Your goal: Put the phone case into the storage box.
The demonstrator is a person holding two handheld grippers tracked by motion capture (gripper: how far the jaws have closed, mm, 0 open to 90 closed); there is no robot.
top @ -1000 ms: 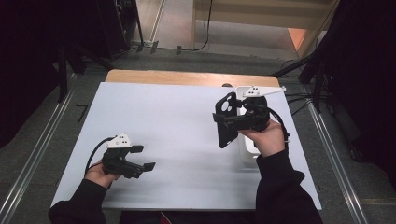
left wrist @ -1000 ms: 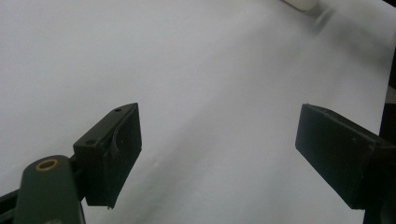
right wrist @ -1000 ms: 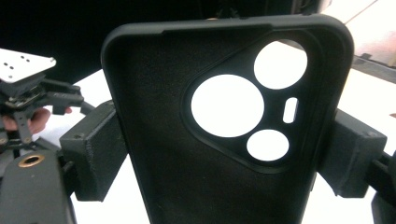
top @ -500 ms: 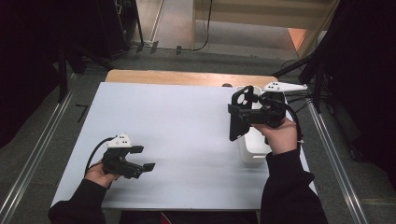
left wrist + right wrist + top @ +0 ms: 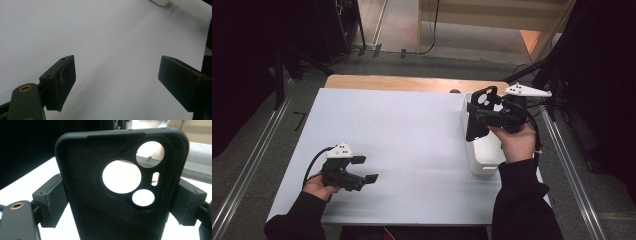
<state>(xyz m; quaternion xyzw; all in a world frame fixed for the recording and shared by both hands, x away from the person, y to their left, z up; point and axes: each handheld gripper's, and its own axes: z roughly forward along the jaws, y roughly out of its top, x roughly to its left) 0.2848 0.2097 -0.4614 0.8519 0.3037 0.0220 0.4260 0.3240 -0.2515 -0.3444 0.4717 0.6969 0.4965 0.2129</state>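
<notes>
A black phone case (image 5: 100, 192) with round camera cut-outs stands between my right gripper's jaws, which press on its two sides. In the high view my right gripper (image 5: 482, 120) holds the phone case (image 5: 475, 122) upright above the white bin (image 5: 484, 155) at the table's right edge. My left gripper (image 5: 362, 172) rests low over the white table (image 5: 412, 145) near the front left, jaws spread. In the left gripper view the left gripper (image 5: 116, 82) has nothing between its pads, just the bare table (image 5: 112, 37).
The white bin sits along the right side of the table. A wooden strip (image 5: 412, 82) runs along the far edge. Metal rails (image 5: 572, 170) flank the table on both sides, with dark stands behind.
My right hand has carried the phone case to the right, from over the table to above the white bin. The left hand has stayed where it was.
</notes>
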